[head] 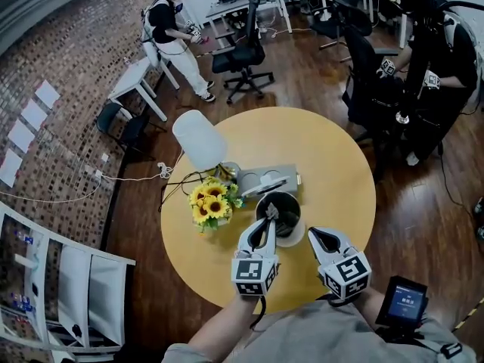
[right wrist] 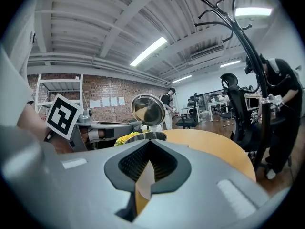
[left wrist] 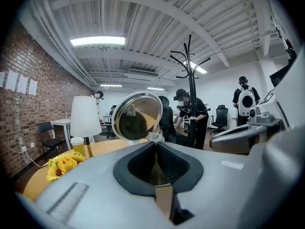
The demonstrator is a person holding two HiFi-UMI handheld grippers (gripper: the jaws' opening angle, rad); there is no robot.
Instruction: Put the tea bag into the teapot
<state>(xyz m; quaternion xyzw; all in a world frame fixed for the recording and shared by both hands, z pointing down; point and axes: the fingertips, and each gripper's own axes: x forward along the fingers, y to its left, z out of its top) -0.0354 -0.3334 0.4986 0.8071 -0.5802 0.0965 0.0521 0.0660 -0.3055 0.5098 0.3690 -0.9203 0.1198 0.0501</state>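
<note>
Head view: the teapot [head: 286, 206] stands open at mid-frame on the round table [head: 340, 157], with sunflowers [head: 210, 201] to its left and a lamp [head: 198, 138] above them. The left gripper [head: 266, 219] reaches to the pot's left rim. Its jaws are pressed together on a small pale scrap, most likely the tea bag [head: 271, 212] (too small to be sure), which sits at the rim over the dark opening. The left gripper view shows that scrap right at the jaw tips, under the shiny, tilted-up lid [left wrist: 137, 116]. The right gripper [head: 312, 234] sits just right of the pot, at lower centre. Its jaws are closed on nothing, and its own view shows the pot's rim just beyond the tips.
</note>
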